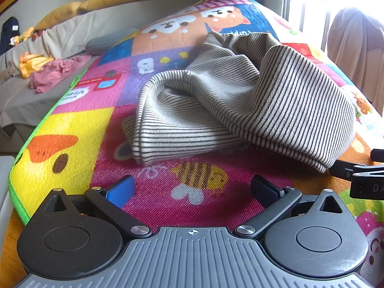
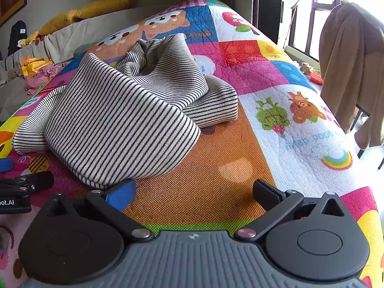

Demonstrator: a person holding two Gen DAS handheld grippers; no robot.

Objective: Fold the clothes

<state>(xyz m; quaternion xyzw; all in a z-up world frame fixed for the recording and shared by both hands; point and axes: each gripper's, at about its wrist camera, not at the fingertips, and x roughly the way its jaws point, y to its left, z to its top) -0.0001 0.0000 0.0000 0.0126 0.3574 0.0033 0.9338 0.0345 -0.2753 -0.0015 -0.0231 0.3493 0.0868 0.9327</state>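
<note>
Our left gripper [image 1: 192,189] and right gripper [image 2: 193,193], jaws apart and empty, face the crumpled black-and-cream striped knit garment [image 1: 230,100] at twelve o'clock on the colourful cartoon-print mat [image 2: 276,129].

The striped garment [image 1: 240,100] is a knit of cream fabric with thin dark horizontal stripes. It lies unfolded, in a crumpled heap on the colourful play mat [image 1: 79,129]. The fabric is bunched into several raised folds, with a deep hollow between them. One broad rounded lobe [image 2: 115,134] drapes toward the near edge and lies uppermost. A flatter folded band [image 1: 172,141] extends out to the left in the left wrist view. A further section [image 2: 216,103] trails off on the right in the right wrist view.
</note>
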